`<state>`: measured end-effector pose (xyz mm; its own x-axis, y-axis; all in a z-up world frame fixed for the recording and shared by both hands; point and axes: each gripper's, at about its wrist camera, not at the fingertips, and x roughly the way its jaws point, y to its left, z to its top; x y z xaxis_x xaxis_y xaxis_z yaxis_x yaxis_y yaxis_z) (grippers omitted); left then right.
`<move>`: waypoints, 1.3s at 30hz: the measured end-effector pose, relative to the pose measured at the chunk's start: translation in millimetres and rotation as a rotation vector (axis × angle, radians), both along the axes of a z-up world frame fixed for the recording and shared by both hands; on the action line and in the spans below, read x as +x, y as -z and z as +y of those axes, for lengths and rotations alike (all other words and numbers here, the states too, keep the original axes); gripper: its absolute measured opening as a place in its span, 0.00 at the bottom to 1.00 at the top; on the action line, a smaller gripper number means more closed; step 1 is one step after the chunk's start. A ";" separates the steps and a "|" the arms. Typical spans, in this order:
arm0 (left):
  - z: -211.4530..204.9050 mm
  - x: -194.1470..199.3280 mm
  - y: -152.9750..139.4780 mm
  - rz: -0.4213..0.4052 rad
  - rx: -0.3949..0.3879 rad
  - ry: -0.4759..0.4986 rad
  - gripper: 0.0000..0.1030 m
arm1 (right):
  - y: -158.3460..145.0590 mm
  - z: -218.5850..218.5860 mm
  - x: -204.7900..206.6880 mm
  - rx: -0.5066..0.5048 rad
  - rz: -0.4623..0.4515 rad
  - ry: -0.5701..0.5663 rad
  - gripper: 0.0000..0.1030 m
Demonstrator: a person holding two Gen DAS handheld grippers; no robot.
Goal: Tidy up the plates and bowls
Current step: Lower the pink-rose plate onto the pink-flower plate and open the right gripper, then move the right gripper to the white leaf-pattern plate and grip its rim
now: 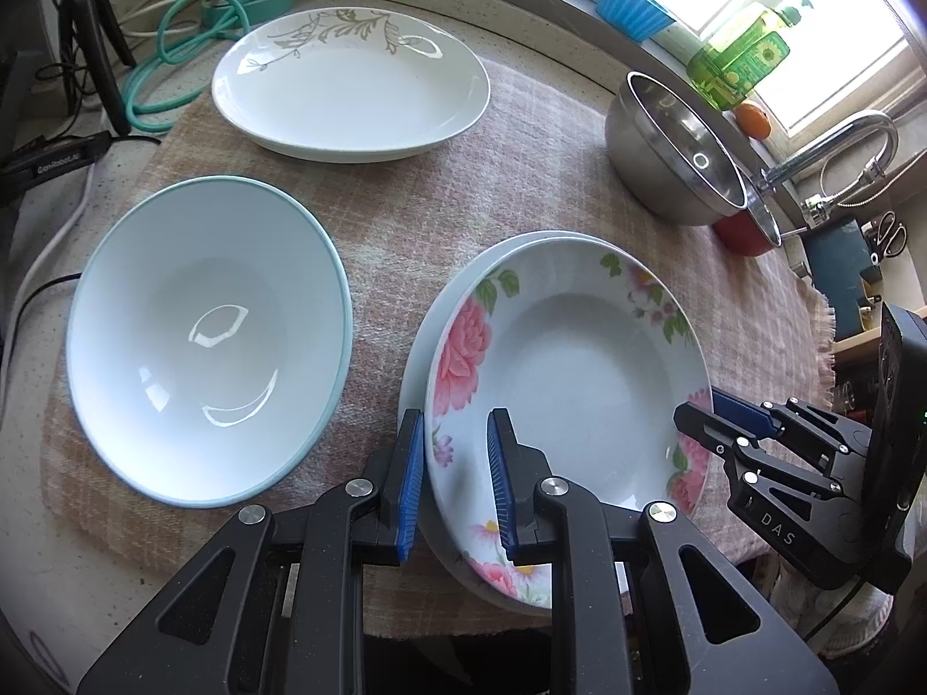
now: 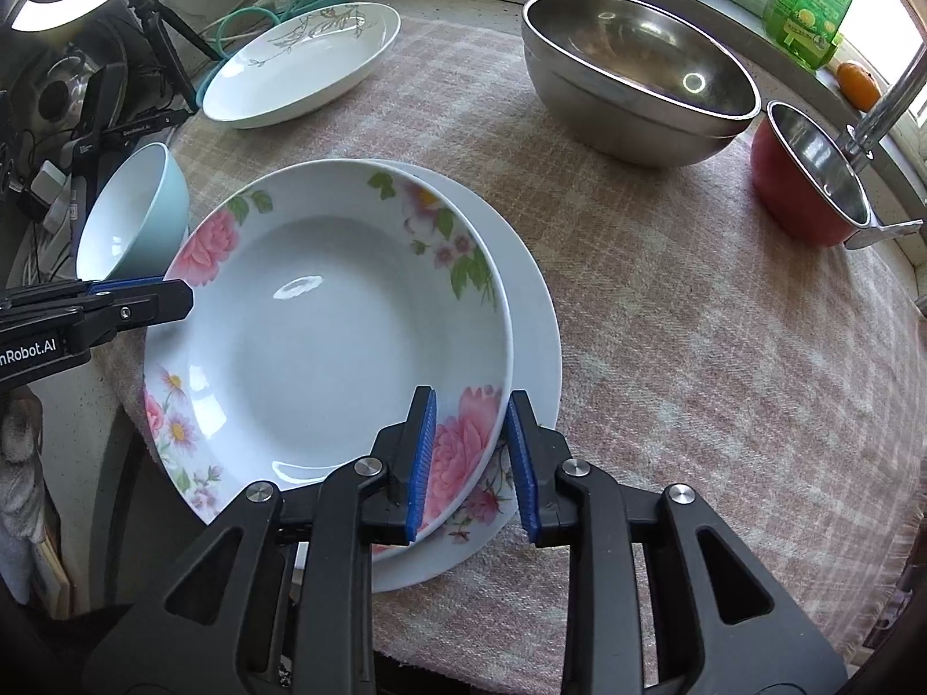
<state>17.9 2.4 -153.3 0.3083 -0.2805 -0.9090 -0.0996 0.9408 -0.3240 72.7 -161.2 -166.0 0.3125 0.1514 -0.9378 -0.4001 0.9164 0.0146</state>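
The floral plate (image 2: 324,324) sits nested on a plain white plate (image 2: 536,313) on the checked cloth (image 2: 695,376), offset toward nine o'clock, so a crescent of the white rim shows on the three o'clock side; that stacking suits the sorting of like with like. Both grippers straddle its rim from opposite sides, likely to lift or centre it level. The right gripper (image 2: 470,457) has its jaws apart around the flowered rim at five o'clock, one finger inside and one outside; contact cannot be told. The left gripper (image 1: 452,480) likewise stands apart across the rim at seven o'clock in its own view. Outward, the pale blue bowl (image 1: 208,341) lies just beside the stack at nine o'clock, the leaf-patterned oval dish (image 1: 347,87) at eleven, the steel bowl (image 2: 637,75) at one, and the red pot (image 2: 805,185) near two.
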 end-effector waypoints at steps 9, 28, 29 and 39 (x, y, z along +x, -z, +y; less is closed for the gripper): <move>-6.1 1.4 0.6 -0.003 0.014 0.016 0.19 | -2.5 -2.9 1.4 -0.011 -0.009 0.018 0.26; 4.2 2.9 -31.5 -0.092 0.035 0.048 0.19 | -42.6 5.9 1.4 0.055 -0.102 0.041 0.45; 6.7 4.6 -33.6 -0.099 0.039 0.048 0.19 | -45.3 7.9 2.7 0.067 -0.103 0.043 0.45; 63.1 41.0 -44.9 -0.138 0.063 -0.015 0.19 | -67.1 27.8 36.9 0.174 -0.105 0.102 0.51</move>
